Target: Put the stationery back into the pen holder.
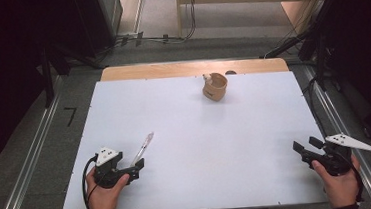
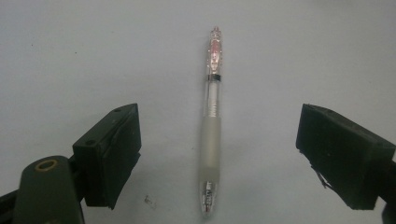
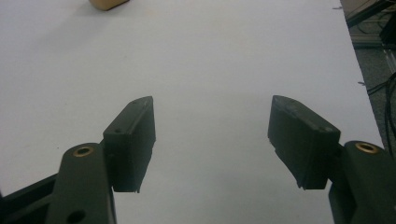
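A clear pen [image 1: 144,149] with a pale grip and a pink end lies flat on the white table [image 1: 197,148], pointing away to the upper right. My left gripper [image 1: 137,168] rests at the near left, open, with the pen's near end between its jaws and touching neither. In the left gripper view the pen [image 2: 211,126] runs straight up between the wide-apart pads of the left gripper [image 2: 217,163]. My right gripper [image 1: 305,148] sits at the near right, open and holding nothing; its jaws [image 3: 212,140] frame bare table. A tan cup [image 1: 215,86] stands at the far middle.
The tan cup's base [image 3: 106,3] peeks in at the top of the right gripper view. A wooden strip [image 1: 190,68] borders the table's far edge. Cables and dark stands crowd the floor beyond and to the right of the table.
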A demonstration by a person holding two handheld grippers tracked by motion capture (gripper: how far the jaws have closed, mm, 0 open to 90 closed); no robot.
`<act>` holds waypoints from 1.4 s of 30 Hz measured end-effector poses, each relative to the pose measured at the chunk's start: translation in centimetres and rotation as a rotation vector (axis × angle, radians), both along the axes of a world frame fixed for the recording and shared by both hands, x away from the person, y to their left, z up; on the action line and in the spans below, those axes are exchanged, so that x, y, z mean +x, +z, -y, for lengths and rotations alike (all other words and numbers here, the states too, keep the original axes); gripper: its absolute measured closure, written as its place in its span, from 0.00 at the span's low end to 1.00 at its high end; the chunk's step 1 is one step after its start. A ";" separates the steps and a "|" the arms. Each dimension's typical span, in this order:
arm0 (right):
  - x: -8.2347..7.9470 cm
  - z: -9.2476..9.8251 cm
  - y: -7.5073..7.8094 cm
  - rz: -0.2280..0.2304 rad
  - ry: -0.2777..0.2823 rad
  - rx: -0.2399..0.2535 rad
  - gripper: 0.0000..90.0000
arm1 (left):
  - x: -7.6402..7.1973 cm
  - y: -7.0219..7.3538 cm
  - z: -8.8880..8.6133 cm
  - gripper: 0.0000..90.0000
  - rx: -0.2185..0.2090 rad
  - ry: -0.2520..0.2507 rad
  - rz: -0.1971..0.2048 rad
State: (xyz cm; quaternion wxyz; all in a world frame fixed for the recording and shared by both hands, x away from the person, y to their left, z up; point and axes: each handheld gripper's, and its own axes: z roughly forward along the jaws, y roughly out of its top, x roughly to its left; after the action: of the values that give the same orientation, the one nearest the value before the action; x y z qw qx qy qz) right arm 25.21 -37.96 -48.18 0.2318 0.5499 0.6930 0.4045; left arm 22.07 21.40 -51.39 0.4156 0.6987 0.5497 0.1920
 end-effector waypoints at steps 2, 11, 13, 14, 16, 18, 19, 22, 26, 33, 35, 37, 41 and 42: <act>0.1 -0.1 0.0 0.000 0.002 -0.001 0.34 | -0.1 0.0 0.1 0.17 0.002 0.000 0.003; 0.2 -0.3 0.0 -0.003 0.010 -0.004 0.34 | 0.3 0.1 0.6 0.18 0.011 -0.003 0.011; 0.2 -0.3 0.0 0.001 0.009 -0.004 0.34 | 0.5 0.0 0.7 0.18 0.010 -0.005 0.013; 0.2 -0.3 0.0 0.001 0.007 -0.004 0.34 | 0.5 0.0 0.7 0.18 0.010 -0.005 0.013; 0.2 -0.2 -0.1 -0.002 0.005 -0.005 0.34 | 0.6 0.0 0.8 0.18 0.009 -0.002 0.014; 0.1 -0.2 -0.1 -0.001 0.003 -0.007 0.34 | 0.7 0.0 0.8 0.18 0.004 -0.002 0.015; 0.1 -0.2 -0.1 -0.001 0.003 -0.007 0.34 | 0.8 0.0 0.9 0.18 0.003 -0.003 0.015; 0.0 -0.1 -0.1 -0.006 -0.002 -0.006 0.34 | 0.9 0.0 0.9 0.18 0.007 -0.004 0.013; 0.1 -0.1 -0.2 -0.005 -0.005 -0.015 0.34 | 1.0 -0.1 1.0 0.18 0.011 0.000 0.015; 0.2 -0.2 -0.2 -0.004 0.000 -0.021 0.34 | 1.4 -0.2 1.1 0.20 0.023 0.011 0.019; 0.2 -0.3 -0.3 -0.006 -0.002 -0.021 0.34 | 1.6 -0.2 1.2 0.21 0.023 0.017 0.020; 0.2 -0.3 -0.3 -0.011 -0.005 -0.020 0.34 | 1.7 -0.2 1.3 0.22 0.029 0.020 0.022; 0.2 -0.3 -0.3 -0.011 -0.004 -0.022 0.34 | 1.8 -0.2 1.4 0.24 0.039 0.019 0.023; 0.2 -0.3 -0.3 -0.010 -0.004 -0.022 0.34 | 1.8 -0.2 1.4 0.24 0.041 0.022 0.024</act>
State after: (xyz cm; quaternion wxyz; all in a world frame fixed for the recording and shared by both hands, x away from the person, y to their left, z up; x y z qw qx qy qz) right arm 25.42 -37.71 -48.48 0.2350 0.5508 0.6975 0.3934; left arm 23.89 19.98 -51.63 0.4055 0.6987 0.5484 0.2159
